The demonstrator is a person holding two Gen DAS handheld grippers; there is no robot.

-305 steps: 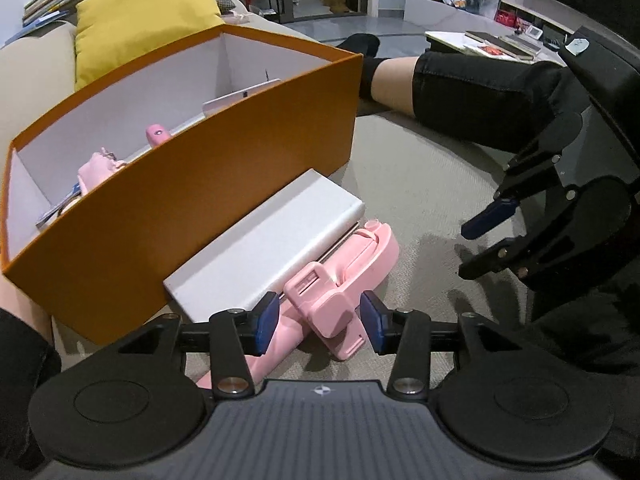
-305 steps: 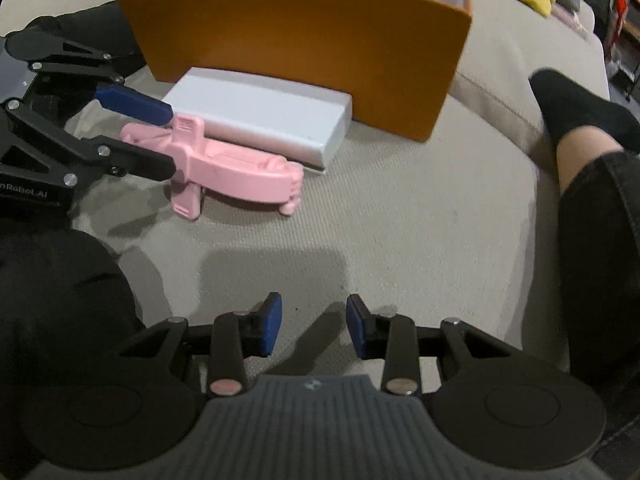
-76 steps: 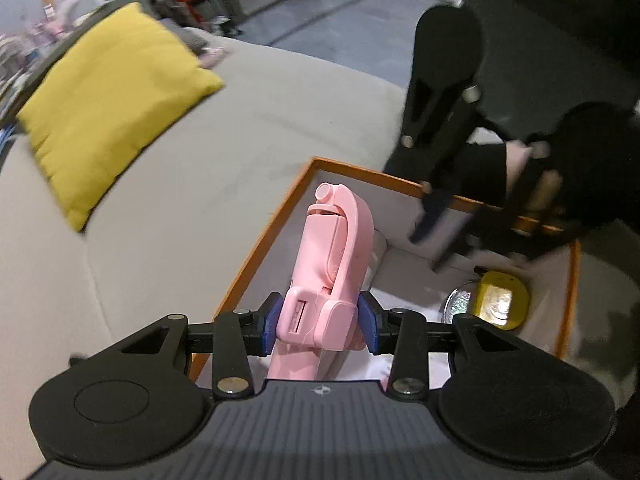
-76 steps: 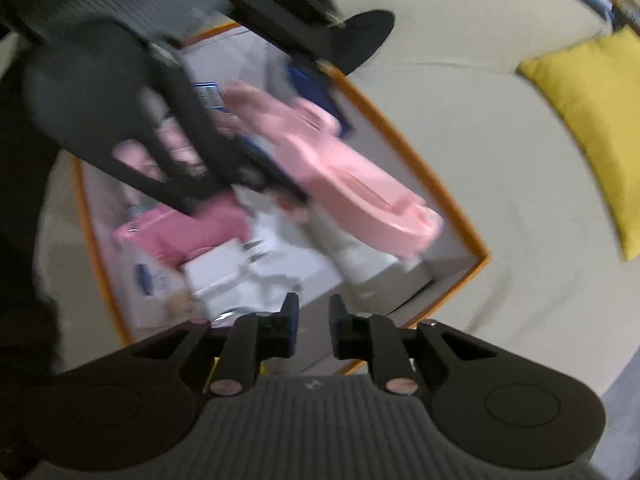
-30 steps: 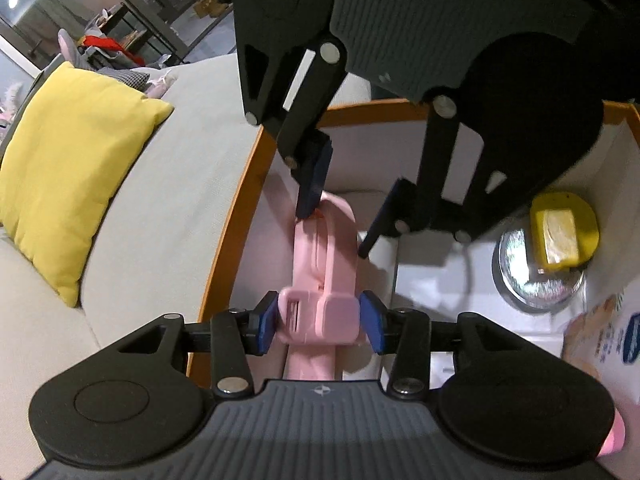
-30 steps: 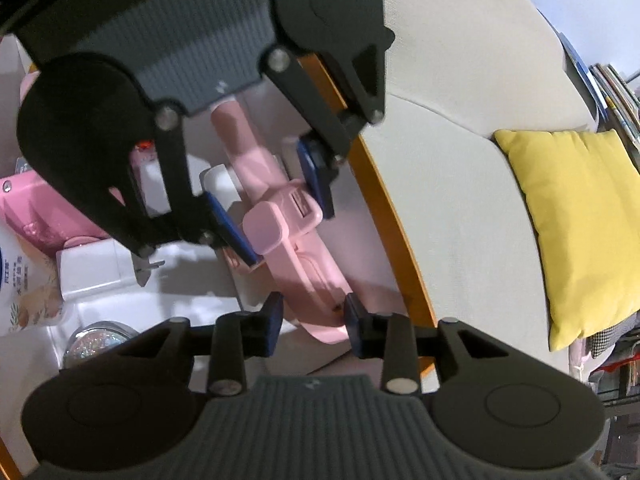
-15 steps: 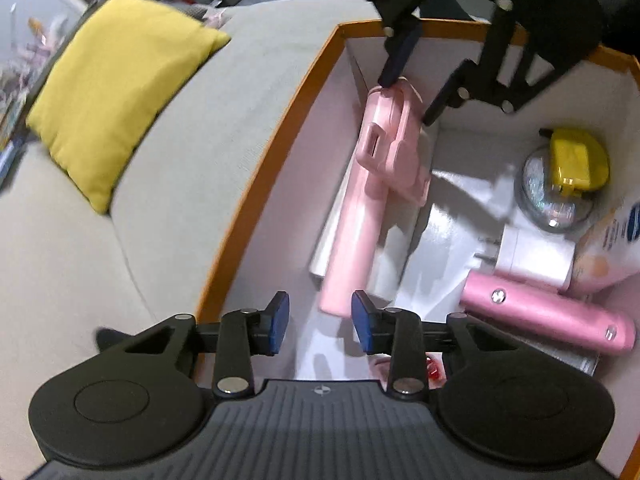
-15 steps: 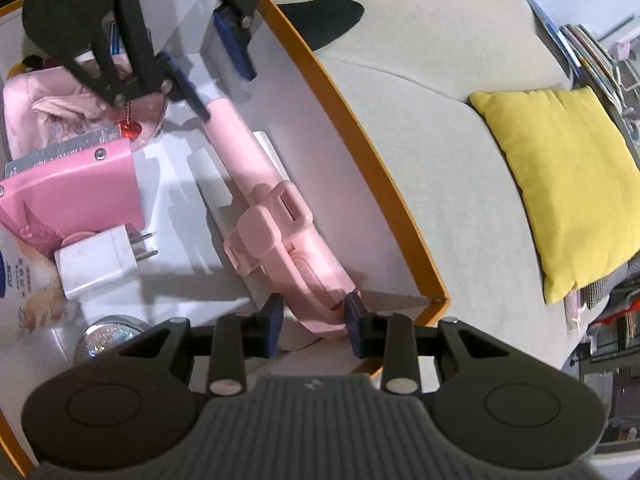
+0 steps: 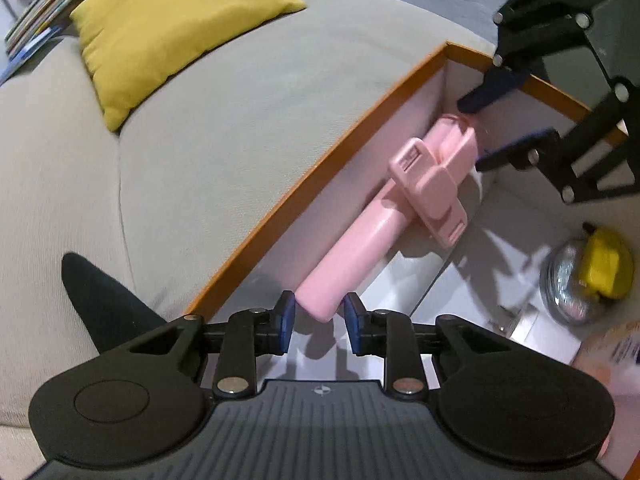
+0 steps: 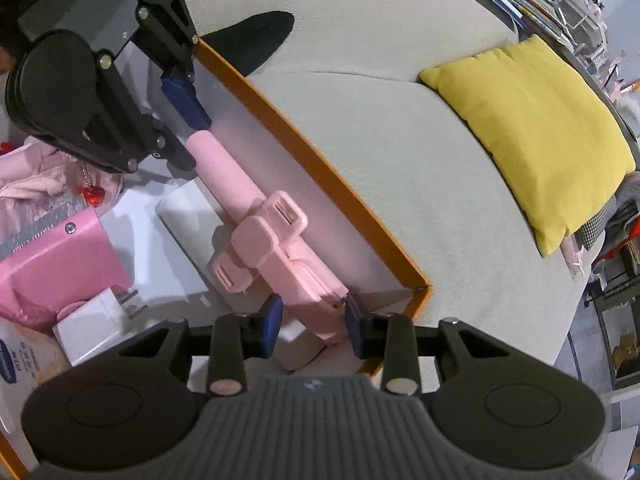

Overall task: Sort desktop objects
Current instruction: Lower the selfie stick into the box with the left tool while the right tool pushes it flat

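Orange box [image 9: 332,152] with white inner walls, resting on a beige woven sofa cushion [image 9: 224,112]. Pink selfie stick [image 9: 384,216], smooth moulded plastic with a rounded handle and a blocky folding clamp, lies inside along the box's long wall, partly over a flat white slab [image 10: 188,224]. Left gripper [image 9: 319,317]: jaws parted, one on each side of the handle end; contact cannot be told. Right gripper [image 10: 313,320]: jaws spread either side of the opposite end, likewise without clear contact. Nearby in the box: white plug adapter [image 10: 94,326], glittery round tin [image 9: 568,284] bearing a yellow case [image 9: 604,266], pink flat case [image 10: 56,264]. Yellow pillow [image 10: 536,128] lies well apart on the sofa.
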